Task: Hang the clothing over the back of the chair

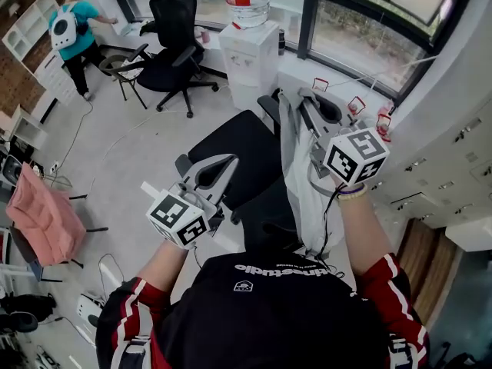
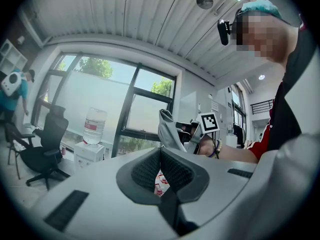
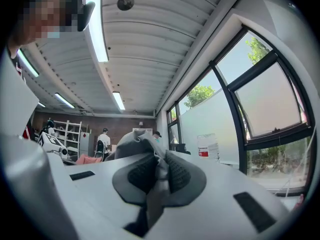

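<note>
At lower left of the head view, the left gripper (image 1: pixel 227 162) is seen clenched on nothing, just above the black office chair (image 1: pixel 234 144). At centre right, the grey garment (image 1: pixel 298 183) is held pinched in the right gripper (image 1: pixel 301 97) and hangs by the right edge of the backrest (image 1: pixel 265 217), not yet draped over it. With only one bunched edge gripped, the cloth could be laid unevenly and slide off. The fabric wedged between the pads (image 3: pixel 176 173) is shown only in the right gripper view, and its hanging length only in the head view.
</note>
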The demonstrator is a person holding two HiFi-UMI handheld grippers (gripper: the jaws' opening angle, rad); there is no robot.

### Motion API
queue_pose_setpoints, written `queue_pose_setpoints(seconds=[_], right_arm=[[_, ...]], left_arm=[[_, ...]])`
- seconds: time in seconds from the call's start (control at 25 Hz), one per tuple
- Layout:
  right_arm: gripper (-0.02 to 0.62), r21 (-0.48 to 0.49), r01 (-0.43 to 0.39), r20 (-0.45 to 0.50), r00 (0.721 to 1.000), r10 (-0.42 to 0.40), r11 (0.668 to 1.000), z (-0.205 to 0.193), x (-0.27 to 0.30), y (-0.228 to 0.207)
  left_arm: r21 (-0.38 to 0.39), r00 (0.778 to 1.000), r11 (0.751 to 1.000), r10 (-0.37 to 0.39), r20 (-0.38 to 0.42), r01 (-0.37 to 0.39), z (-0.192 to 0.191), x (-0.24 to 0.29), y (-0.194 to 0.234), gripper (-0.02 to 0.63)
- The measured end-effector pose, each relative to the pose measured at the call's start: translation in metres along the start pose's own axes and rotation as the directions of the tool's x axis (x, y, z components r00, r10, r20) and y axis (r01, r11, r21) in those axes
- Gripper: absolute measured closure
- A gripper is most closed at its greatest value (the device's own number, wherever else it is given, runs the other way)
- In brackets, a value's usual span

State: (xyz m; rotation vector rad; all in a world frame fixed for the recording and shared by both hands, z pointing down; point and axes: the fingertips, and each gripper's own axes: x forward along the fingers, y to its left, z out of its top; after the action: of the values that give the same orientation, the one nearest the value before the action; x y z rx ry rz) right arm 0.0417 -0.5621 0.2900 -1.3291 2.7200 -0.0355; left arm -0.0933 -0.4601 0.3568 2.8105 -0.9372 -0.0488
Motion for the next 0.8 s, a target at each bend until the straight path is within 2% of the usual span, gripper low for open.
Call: queue_pose_setpoints(seconds=[0.2, 0.48, 0.8], right_arm=[[0.566, -0.035, -0.027, 0.015, 1.000, 0.028, 0.999, 0.002, 0.041, -0.001], [0.568, -0.032, -0.007, -0.003, 1.000, 0.006, 0.999, -0.009, 0.090, -0.022], [0.568, -0.043, -0.017, 0.053, 0.998, 0.020, 0.999, 0.004, 0.138, -0.015]], left_arm=[[-0.005, 1.000, 1.000, 0.010, -0.003, -0.010, 0.001, 0.001, 0.015, 0.581], [-0.023, 0.999, 0.999, 0.032, -0.008, -0.032, -0.001, -0.003, 0.032, 0.581], [-0.049, 0.998, 0.997, 0.062, -0.005, -0.063, -0.008, -0.019, 0.045, 0.581]])
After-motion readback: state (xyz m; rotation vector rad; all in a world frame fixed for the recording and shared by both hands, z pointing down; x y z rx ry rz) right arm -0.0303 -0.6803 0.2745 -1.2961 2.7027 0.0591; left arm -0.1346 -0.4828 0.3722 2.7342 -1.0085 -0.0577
